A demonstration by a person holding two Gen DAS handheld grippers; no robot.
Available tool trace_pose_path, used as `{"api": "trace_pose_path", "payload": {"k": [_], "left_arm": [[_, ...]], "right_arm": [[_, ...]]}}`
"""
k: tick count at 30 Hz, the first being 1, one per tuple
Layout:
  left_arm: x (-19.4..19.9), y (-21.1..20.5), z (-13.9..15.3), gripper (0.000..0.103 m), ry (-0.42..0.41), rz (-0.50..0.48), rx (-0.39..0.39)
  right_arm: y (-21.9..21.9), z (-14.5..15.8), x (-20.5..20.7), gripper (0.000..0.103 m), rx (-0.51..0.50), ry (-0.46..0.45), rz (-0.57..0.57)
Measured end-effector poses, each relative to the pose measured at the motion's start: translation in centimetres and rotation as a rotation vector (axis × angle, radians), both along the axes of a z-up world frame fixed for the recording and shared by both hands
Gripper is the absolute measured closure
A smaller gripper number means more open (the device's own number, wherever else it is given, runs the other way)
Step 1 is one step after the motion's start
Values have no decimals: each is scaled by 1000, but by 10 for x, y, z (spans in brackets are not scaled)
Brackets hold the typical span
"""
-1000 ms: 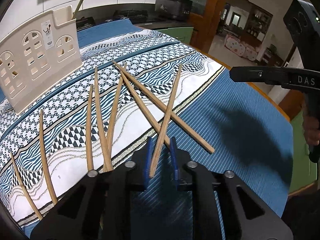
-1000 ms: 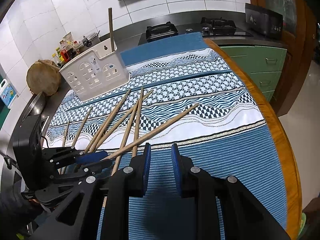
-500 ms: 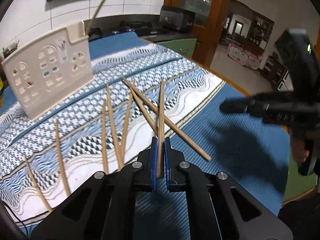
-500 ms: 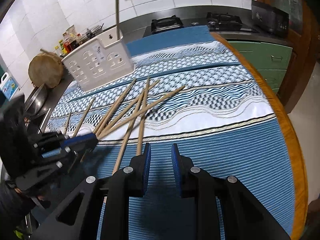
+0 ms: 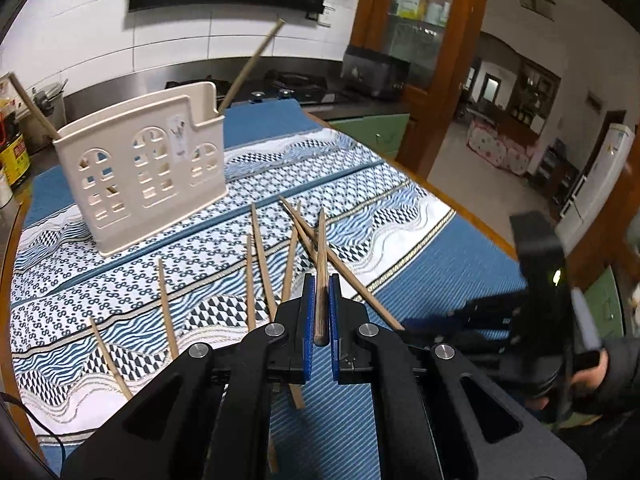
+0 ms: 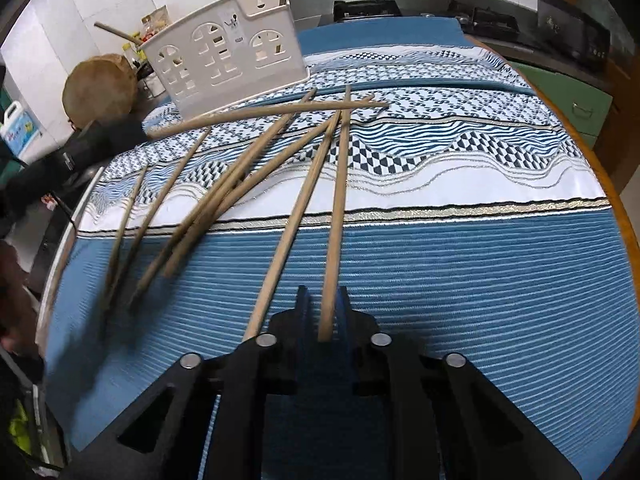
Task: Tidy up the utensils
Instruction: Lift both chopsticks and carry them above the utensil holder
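My left gripper (image 5: 319,280) is shut on the near end of a wooden chopstick (image 5: 320,240) and holds it off the cloth. The same chopstick (image 6: 260,114) hangs level in the right wrist view, with the left gripper (image 6: 100,136) dark and blurred behind it. My right gripper (image 6: 323,296) sits low over the blue cloth, its jaws closing on the near end of another chopstick (image 6: 339,200). Several loose chopsticks (image 6: 224,196) lie fanned on the patterned cloth. The cream utensil holder (image 5: 152,168) stands at the back with a chopstick (image 5: 250,68) leaning out of it.
The patterned tablecloth (image 6: 460,168) covers a round table with a wooden edge (image 6: 600,168) on the right. A round wooden board (image 6: 100,92) and bottles (image 5: 12,148) stand behind the holder. A hob (image 5: 296,80) runs along the back. A person's hand (image 5: 592,372) grips the right tool.
The left gripper shut on a chopstick and rose with it. The right gripper came down to the cloth and its jaws narrowed around a chopstick's near end.
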State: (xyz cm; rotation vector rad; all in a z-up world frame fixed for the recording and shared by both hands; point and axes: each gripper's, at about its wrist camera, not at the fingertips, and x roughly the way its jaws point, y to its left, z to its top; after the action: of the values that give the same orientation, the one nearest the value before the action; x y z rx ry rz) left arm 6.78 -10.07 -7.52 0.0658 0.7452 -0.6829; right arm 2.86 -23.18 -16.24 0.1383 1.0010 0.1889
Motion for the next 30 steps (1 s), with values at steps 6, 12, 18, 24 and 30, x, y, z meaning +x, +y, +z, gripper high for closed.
{"api": "trace_pose_path", "payload": {"k": [6,12,18,24,30], "left_arm": [[4,14,16,98,-10,37,-49],[7,28,37,98,-52,67,-66],[15,41,58,98,-78,103,-92],[25,52,86,98,-126,127,-103],[35,62,111,98,-161,151,-97]], "right_arm": [[-1,8,-6,95,-48,-34,-6],[-12,55,-10,96,-89,-164,-13],[-23,116,4,96,-76,-310,-12],[-25,175,32,97,-18,-421,30],[-16,218,57,97,8,-482,102]]}}
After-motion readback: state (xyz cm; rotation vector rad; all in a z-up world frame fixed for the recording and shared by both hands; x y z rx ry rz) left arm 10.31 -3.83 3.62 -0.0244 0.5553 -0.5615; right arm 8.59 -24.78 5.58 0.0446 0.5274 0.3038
